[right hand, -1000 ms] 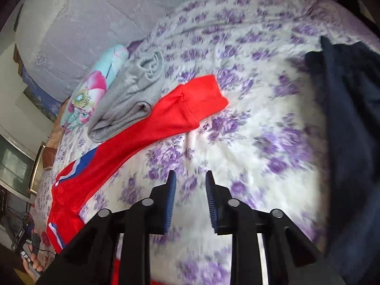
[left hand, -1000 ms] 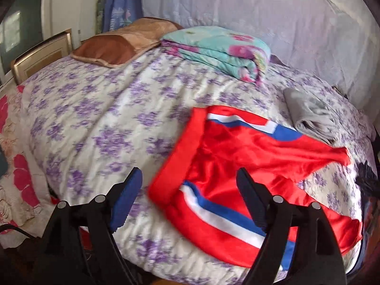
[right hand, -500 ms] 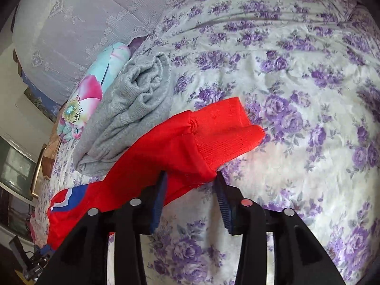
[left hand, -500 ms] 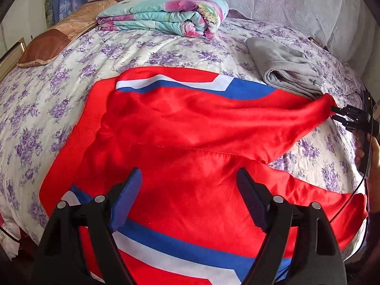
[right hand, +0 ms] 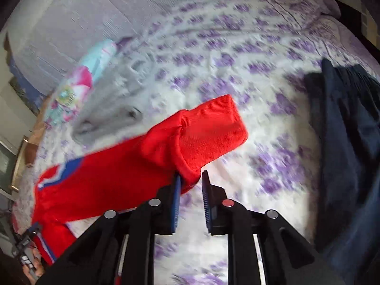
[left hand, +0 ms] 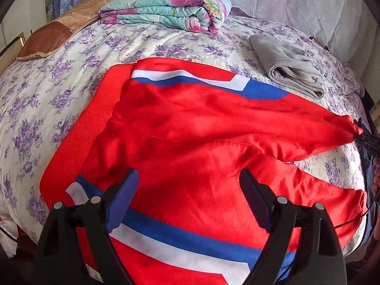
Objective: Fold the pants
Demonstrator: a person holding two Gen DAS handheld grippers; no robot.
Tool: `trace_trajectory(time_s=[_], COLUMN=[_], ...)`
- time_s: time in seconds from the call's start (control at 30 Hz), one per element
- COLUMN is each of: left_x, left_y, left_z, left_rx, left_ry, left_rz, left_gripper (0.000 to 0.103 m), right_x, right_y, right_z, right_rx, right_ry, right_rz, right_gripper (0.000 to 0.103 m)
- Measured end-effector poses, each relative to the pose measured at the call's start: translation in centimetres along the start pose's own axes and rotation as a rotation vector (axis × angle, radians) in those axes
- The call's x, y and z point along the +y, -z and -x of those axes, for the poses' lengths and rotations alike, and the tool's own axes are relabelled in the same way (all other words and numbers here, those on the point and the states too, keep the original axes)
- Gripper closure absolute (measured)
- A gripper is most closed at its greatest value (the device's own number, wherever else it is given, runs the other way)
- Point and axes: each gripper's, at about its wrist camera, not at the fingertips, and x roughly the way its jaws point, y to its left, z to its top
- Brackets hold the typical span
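Leg lift: right gripper (right hand: 190, 181) has just been closing on the pants (left hand: 190, 147) cuff (right hand: 209, 130).
Grip probably set, view blurred; left gripper (left hand: 190, 194) hovers open, must pin the waist next.

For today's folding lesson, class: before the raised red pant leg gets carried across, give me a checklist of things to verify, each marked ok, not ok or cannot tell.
1. Right tool has the red pants by the cuff: ok; its jaws have just been closing on fabric beside the cuff.
2. Cuff lifted off the bedspread: ok.
3. Left tool gripping the waist end: not ok, open above the cloth.
4. Other leg lying flat: ok, lightly wrinkled.
5. Grey folded garment clear of the pants: ok.
6. Firmness of the right grip: cannot tell.
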Motion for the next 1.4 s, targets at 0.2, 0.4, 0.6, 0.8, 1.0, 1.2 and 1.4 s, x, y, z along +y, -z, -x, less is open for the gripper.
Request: trace_trajectory(time_s=[0.2, 0.4, 0.6, 0.8, 1.0, 1.2, 1.4], left_x=[-0.2, 1.8, 6.4, 8.4, 9.0, 10.9, 9.1], left_y=[-0.2, -2.4, -4.1, -6.3, -13.0, -14.1, -14.7], left_z=[-0.3, 2.2, -2.8, -0.2, -2.3, -9.1, -10.6], left_rx=[0.027, -0.051, 0.079, 0.008, -0.003, 0.143, 0.147], left_ry=[0.014, 0.005, -0.110, -0.045, -0.142, -0.015, 0.057], left_rz=[-0.014, 0.030, 0.089, 0.131, 0.034, -0.104, -0.140], left_gripper=[0.019, 0.019, 0.007, 0.007, 0.007, 0.008, 0.053], right_x=[-3.2, 2.3, 3.2, 5.6, 10.5, 20.9, 28.4], right_y=[1.8, -1.3, -0.9, -0.3, -2.0, -2.8, -3.4], right_z=[4.1, 2.6, -5.4, -1.0, 1.2, -2.6, -8.9], right_rx=[-0.116, -0.125, 0.041, -0.068, -0.117, 0.016, 0.139], right_ry=[0.057, -0.186, 0.010, -0.070, -0.165, -0.238, -0.196], right_rz=[-0.067, 0.021, 0.010, 0.095, 0.297, 0.653, 0.857], right_gripper=[0.060, 0.054, 0.047, 0.034, 0.028, 0.028, 0.029])
